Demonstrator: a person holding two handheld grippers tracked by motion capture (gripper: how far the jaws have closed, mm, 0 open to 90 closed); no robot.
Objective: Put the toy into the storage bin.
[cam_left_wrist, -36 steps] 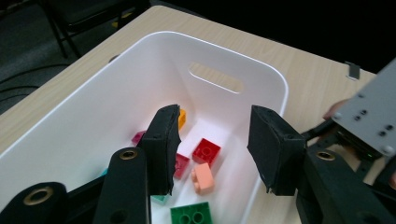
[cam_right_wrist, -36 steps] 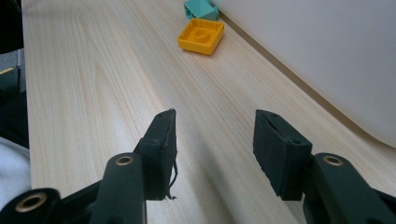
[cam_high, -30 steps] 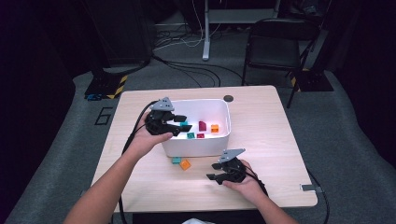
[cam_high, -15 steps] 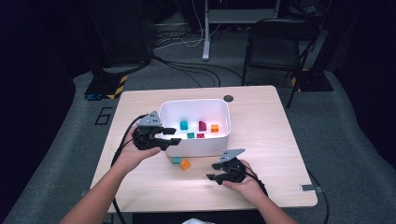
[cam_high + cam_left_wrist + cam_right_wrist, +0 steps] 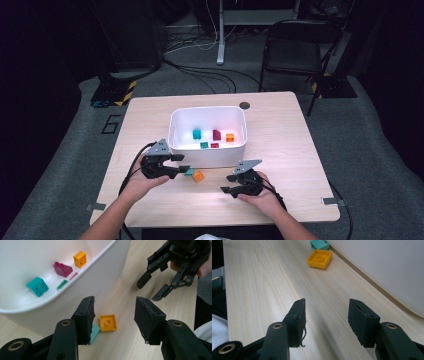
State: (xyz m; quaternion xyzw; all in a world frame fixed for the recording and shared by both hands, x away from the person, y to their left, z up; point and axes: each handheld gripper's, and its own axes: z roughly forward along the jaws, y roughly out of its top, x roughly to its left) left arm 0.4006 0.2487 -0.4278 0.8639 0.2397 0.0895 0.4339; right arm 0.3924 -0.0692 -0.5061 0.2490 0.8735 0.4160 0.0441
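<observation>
A white bin stands mid-table with several small bricks inside: teal, magenta and orange among them. On the table just in front of it lie an orange flat brick and a teal brick. My left gripper hovers low just left of these two; its jaws have just been opening and nothing is between them. In the left gripper view the orange brick lies beyond the left gripper. My right gripper stands open and empty to the right.
The bin's wall runs close along the right gripper's far side. A black round disc sits near the table's far edge. A folding chair and cables lie beyond the table.
The left gripper has come away from the bin's left rim, moving down and toward the near side, to the table by the loose bricks. Its jaws are wider. The right gripper has stayed put.
</observation>
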